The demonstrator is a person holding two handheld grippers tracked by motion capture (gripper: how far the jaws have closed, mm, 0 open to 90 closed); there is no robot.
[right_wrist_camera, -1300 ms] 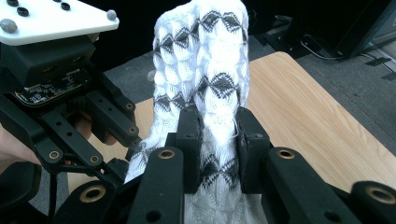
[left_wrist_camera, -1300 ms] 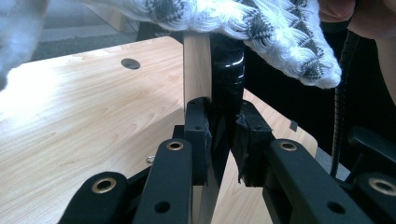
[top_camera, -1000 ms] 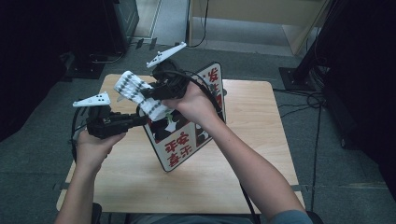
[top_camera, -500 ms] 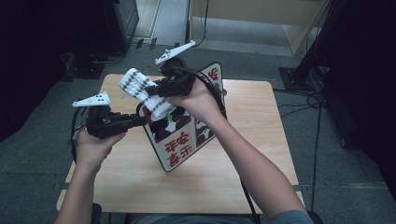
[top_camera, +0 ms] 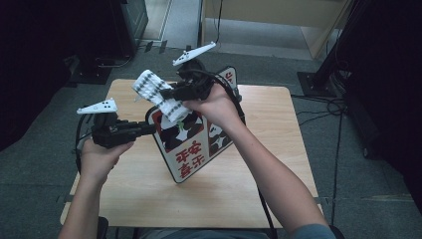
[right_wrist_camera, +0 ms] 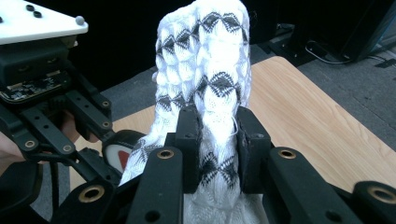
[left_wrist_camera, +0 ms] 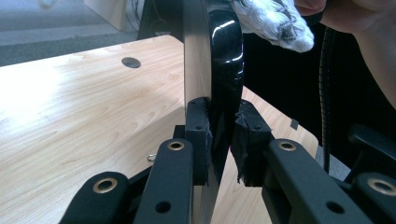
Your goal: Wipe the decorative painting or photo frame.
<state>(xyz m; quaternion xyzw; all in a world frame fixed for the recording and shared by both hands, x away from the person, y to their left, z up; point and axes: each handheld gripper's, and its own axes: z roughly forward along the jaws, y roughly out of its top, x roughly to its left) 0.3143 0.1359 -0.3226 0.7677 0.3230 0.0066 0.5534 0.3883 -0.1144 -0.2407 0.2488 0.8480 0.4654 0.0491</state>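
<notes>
Sign board (top_camera: pixel 186 142) has red Chinese characters near its lower edge plus a black-and-white animal print, text not readable with certainty; left hand-held gripper (top_camera: pixel 149 128) is clenched on the board's left edge, holding it upright on the bench (top_camera: pixel 259 189), pads pressing both faces in the left gripper view (left_wrist_camera: pixel 219 140). Right hand-held gripper (top_camera: pixel 166 94) is clamped on a white cloth with black diamond pattern (right_wrist_camera: pixel 210 74), pressed on the board's upper face just beyond the left one. Versus a second ago the cloth and right hand sit slightly higher on the board, left unchanged; cables (top_camera: pixel 79 144) trail beside each hand.
</notes>
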